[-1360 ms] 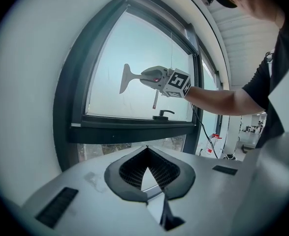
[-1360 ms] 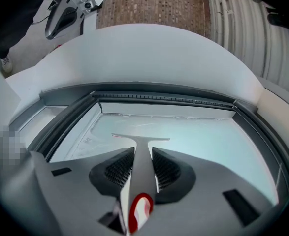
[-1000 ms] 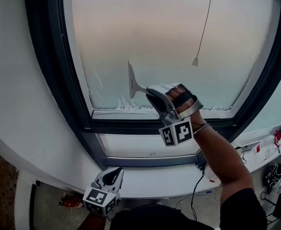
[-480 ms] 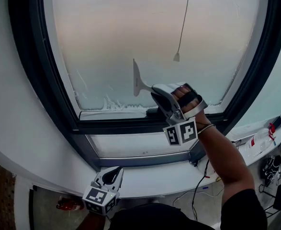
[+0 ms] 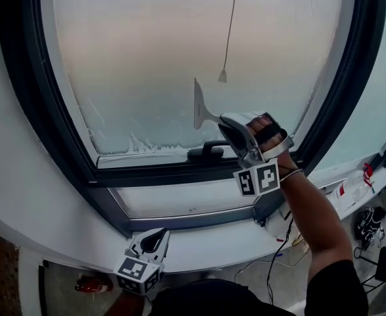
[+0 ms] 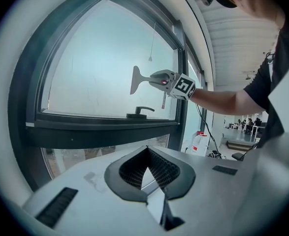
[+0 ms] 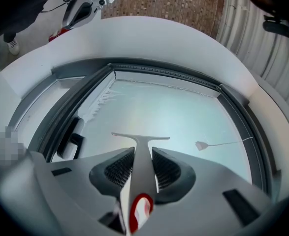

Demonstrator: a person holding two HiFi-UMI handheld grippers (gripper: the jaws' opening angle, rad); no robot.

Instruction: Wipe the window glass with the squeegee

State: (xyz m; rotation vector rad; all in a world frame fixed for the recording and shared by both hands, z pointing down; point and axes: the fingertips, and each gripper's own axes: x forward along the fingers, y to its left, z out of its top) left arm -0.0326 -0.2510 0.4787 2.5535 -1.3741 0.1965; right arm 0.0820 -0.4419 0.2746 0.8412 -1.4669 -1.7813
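Observation:
A grey squeegee (image 5: 204,114) stands with its blade upright against the frosted window glass (image 5: 166,51), just left of the pull cord's end. My right gripper (image 5: 227,124) is shut on its handle. In the right gripper view the squeegee (image 7: 140,146) runs out between the jaws of my right gripper (image 7: 142,155), its blade lying flat on the window glass (image 7: 178,114). My left gripper (image 5: 154,241) hangs low below the sill, shut with nothing in it. The left gripper view looks past my left gripper (image 6: 145,154) up at the squeegee (image 6: 136,79).
A black window handle (image 5: 206,152) sits on the lower frame under the squeegee. A pull cord (image 5: 223,75) hangs in front of the glass. Soap streaks (image 5: 133,141) edge the pane's lower left. A bottle (image 5: 349,189) and cables lie at the right of the sill (image 5: 206,245).
My right gripper has carried the squeegee rightward across the glass, closer to the cord's end. The head view has turned with it. My left gripper has stayed put.

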